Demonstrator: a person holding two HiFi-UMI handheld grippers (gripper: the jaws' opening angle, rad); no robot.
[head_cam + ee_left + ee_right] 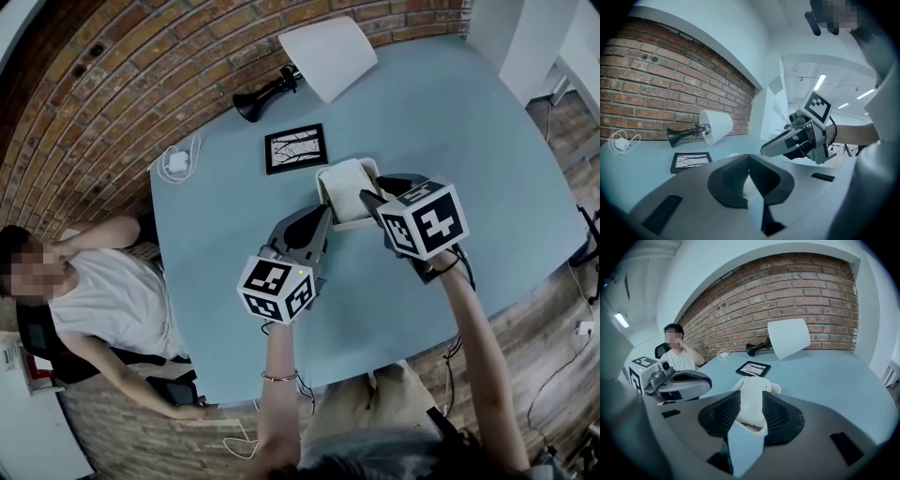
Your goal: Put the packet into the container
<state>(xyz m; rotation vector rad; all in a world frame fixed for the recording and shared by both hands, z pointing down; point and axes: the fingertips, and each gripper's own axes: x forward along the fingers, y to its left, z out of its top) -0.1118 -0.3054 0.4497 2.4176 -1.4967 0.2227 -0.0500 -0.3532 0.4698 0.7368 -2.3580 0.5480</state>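
- Right gripper (373,199): tilted down over the container (325,192), which sits near the middle of the blue table (469,159).
- In the right gripper view its jaws stand wide. The white packet (751,399) rises straight up the gap between them, at 12 o'clock from the camera. The pads flank its sides, with no squeeze visible.
- The packet's lower end sits inside the container. The cream rim shows just under it, at 6 o'clock of the packet.
- In the head view the container lies at 10 o'clock of the right gripper's marker cube (427,220).
- Left gripper (317,217): at 7 o'clock of the container, tips at its near-left corner.
- In the left gripper view its jaws are narrow, with the tips drawn together. A pale strip shows in the gap behind them; cannot tell whether it is the container's wall being pinched.
- A black picture frame (296,148) lies flat at 10 o'clock of the container.
- A lamp (309,61) lies on its side at 11 o'clock.
- A white charger (176,161) lies at 9 o'clock, near the table edge.
- A seated person (103,291) is at 8 o'clock, off the table.
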